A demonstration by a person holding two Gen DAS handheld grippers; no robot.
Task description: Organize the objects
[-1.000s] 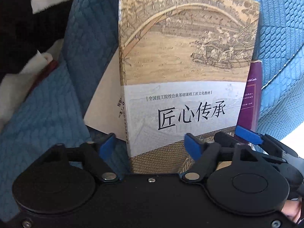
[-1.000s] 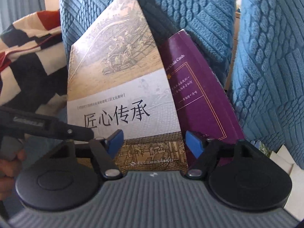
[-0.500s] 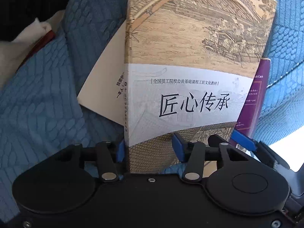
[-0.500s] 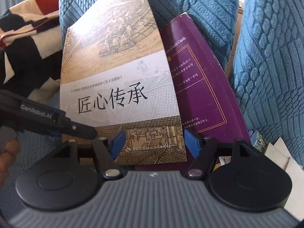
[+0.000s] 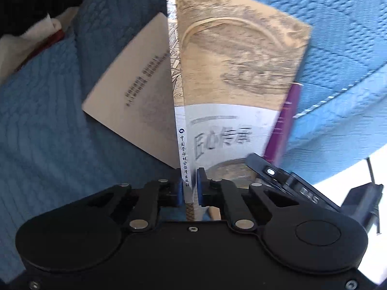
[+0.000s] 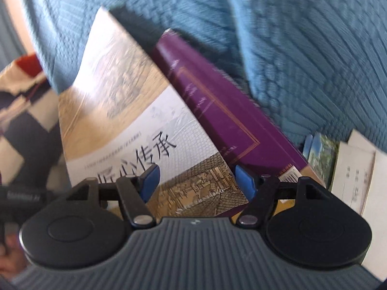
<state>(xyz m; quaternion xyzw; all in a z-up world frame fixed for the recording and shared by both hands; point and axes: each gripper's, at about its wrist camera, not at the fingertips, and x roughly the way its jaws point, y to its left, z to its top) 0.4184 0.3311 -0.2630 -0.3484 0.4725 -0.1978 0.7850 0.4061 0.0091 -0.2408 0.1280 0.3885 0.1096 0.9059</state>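
Note:
A book with an old painting and black characters on its cover (image 5: pixel 241 84) stands against blue sofa cushions. My left gripper (image 5: pixel 188 188) is closing its jaws on the lower spine of this book, and the blue pads (image 5: pixel 179 191) sit on both sides of it. In the right wrist view the same book (image 6: pixel 125 120) leans left of a purple book (image 6: pixel 229 111). My right gripper (image 6: pixel 197 176) is open in front of the painted book's lower corner, not gripping it. Its black finger (image 5: pixel 271 171) shows beside the purple book (image 5: pixel 283 125).
A white booklet (image 5: pixel 135 96) lies behind the painted book on the blue quilted sofa (image 5: pixel 48 120). A black, white and red blanket (image 6: pixel 19 91) is at the left. A small picture card (image 6: pixel 321 154) and white papers (image 6: pixel 355 169) lie at the right.
My left jaws have gone from wide open to closed around the book's spine, and the spine now faces the left camera. The right wrist view has rolled and its jaws stay open.

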